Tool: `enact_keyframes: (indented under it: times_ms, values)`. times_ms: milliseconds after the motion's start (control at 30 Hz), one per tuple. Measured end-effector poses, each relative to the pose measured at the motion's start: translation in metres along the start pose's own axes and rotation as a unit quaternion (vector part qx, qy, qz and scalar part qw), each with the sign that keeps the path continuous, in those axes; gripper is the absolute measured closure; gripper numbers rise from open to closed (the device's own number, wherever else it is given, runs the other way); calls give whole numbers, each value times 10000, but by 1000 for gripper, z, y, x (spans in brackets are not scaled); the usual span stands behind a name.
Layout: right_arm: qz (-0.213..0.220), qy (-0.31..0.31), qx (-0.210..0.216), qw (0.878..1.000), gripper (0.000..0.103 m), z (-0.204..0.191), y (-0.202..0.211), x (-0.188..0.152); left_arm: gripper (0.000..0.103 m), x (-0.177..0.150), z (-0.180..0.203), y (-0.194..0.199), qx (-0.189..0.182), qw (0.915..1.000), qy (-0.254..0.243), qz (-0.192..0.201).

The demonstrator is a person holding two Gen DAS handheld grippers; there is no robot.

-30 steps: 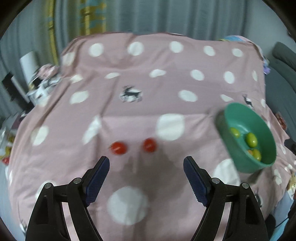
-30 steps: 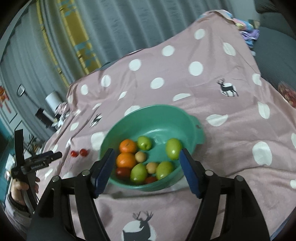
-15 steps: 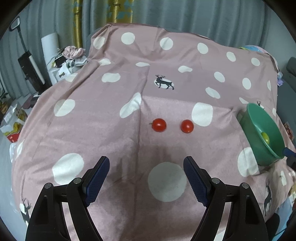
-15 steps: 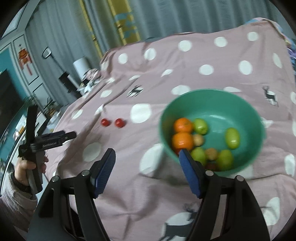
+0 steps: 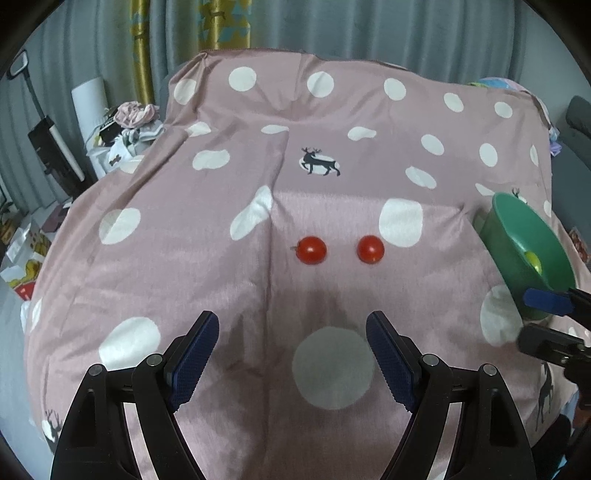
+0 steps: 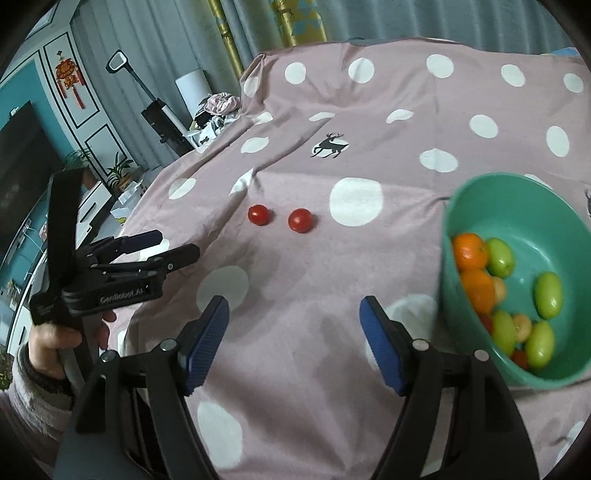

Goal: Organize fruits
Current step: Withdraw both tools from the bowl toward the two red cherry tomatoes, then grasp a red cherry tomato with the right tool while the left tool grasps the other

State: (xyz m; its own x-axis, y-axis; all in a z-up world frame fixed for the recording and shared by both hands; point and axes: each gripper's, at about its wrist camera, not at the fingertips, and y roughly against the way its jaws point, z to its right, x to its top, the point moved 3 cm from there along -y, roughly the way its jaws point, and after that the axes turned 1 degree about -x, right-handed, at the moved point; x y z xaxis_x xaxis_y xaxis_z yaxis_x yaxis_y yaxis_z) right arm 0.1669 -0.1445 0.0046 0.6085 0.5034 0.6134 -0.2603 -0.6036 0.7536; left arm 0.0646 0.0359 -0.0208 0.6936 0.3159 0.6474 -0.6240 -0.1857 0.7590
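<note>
Left gripper [image 5: 291, 363] at bottom centre of its own view, tilted down at the pink polka-dot cloth [image 5: 184, 266], jaws spread wide, nothing between the blue pads [image 5: 194, 360]. Seen again at left edge of the right wrist view [image 6: 173, 245], gripped by a hand [image 6: 55, 339] in a pale fuzzy sleeve [image 6: 26, 402], fingers aimed toward frame centre.

Right gripper [image 6: 293, 341] at bottom centre of its own view, likewise angled down over the cloth, jaws wide and opening, nothing between them. Only its fingertips [image 5: 545, 301] poke in at the right edge of the left wrist view, just in front of the bowl.

Two cherry tomatoes [image 5: 312, 250] [image 5: 370, 249], red and glossy, side by side on the cloth, apart from each other, at frame centre above the left gripper; in the right wrist view up and left of centre [image 6: 258, 215] [image 6: 300, 220].

Green bowl [image 5: 517, 236] at the right edge of the left wrist view, seen side-on, a single green fruit showing inside. Right wrist view looks into the bowl [image 6: 476, 199] at right: two oranges [image 6: 470, 251], several green fruits [image 6: 548, 295], a few small tan ones [image 6: 522, 328], a bit of red near the rim.

Grey curtains [image 5: 369, 33] and a yellow patterned strip at top; clutter [image 6: 221, 107] at upper left, plus a dark screen [image 6: 22, 162] at far left of the right wrist view only.
</note>
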Motion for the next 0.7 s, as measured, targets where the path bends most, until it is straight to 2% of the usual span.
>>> enact_keyframes:
  times_ms: [533, 700]
  values:
    - [-394, 6, -46, 9992, 28, -11, -56, 23, 19, 16, -19, -18, -432, 9987, -217, 146]
    - [-452, -33, -52, 9990, 32, -10, -80, 41, 19, 25, -22, -25, -442, 9985, -289, 130]
